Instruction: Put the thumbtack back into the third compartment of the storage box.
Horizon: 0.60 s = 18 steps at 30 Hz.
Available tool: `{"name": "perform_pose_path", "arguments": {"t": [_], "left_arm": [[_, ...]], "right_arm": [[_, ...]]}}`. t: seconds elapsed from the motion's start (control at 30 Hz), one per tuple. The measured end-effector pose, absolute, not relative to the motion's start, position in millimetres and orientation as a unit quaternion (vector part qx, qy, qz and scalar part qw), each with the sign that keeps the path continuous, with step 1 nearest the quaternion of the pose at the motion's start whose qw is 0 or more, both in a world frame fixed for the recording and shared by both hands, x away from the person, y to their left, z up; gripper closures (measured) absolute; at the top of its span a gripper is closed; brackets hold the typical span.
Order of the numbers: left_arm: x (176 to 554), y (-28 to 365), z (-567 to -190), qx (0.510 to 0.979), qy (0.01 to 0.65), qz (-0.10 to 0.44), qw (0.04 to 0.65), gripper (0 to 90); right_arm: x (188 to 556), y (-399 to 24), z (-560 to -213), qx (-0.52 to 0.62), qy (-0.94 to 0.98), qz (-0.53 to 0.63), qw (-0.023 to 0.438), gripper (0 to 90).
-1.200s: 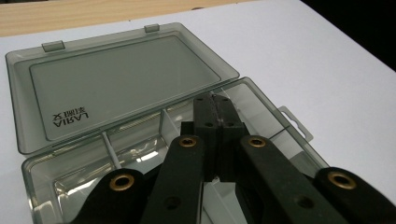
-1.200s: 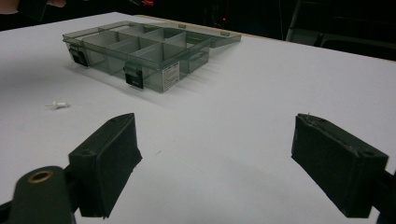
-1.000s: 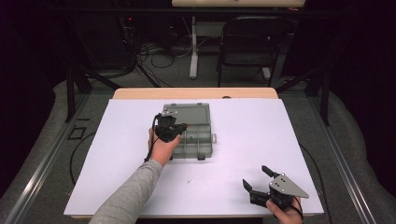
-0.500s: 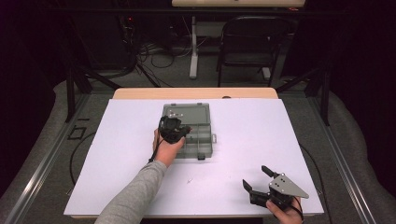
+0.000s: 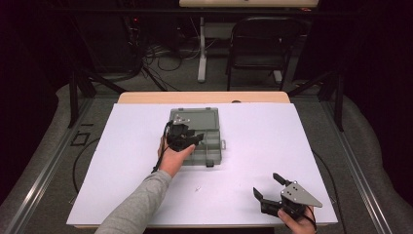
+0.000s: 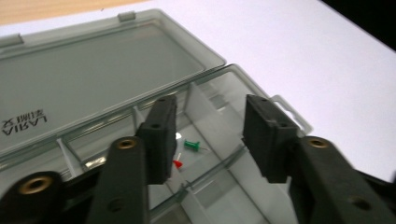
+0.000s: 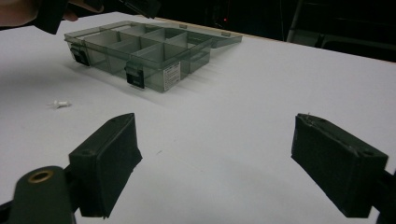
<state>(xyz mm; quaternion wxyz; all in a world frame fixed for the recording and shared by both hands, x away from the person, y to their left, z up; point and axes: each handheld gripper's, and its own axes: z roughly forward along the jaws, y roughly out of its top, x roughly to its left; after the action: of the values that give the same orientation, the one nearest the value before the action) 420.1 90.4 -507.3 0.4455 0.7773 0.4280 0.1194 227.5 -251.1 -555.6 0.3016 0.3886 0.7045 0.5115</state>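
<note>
Sorting step judged in hand: left gripper, jaws apart and empty, hovers over the open smoky-clear plastic compartment box holding green and red pushpins; right gripper rests wide open and empty; next likely fetching the loose white pushpin on the white tabletop.

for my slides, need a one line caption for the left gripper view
Open left gripper poised over an open compartment box holding a green pushpin and a red pushpin.

We see a clear, smoky-grey plastic box with a glossy lid and thin see-through dividers. Inside lie pins with shiny green and red plastic heads. The table is covered by a smooth, matt white sheet, with a bare wood edge beyond. The gripper pads look matt black and slightly rough. The sleeve is soft grey cloth.
</note>
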Motion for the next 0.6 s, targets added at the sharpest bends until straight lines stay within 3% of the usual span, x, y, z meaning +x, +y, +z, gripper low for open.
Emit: {"name": "perform_pose_path", "arguments": {"t": [0.13,0.6], "left_arm": [[410.2,95.4,-503.7,0.776,0.415,0.124,0.458,43.4],[343.1,131.7,-493.9,0.756,0.375,0.125,0.521,38.1]], "right_arm": [[227.5,-251.3,-555.8,0.391,0.704,0.511,0.301,14.3],[227.7,-251.1,-556.0,0.390,0.704,0.509,0.305,14.4]]}}
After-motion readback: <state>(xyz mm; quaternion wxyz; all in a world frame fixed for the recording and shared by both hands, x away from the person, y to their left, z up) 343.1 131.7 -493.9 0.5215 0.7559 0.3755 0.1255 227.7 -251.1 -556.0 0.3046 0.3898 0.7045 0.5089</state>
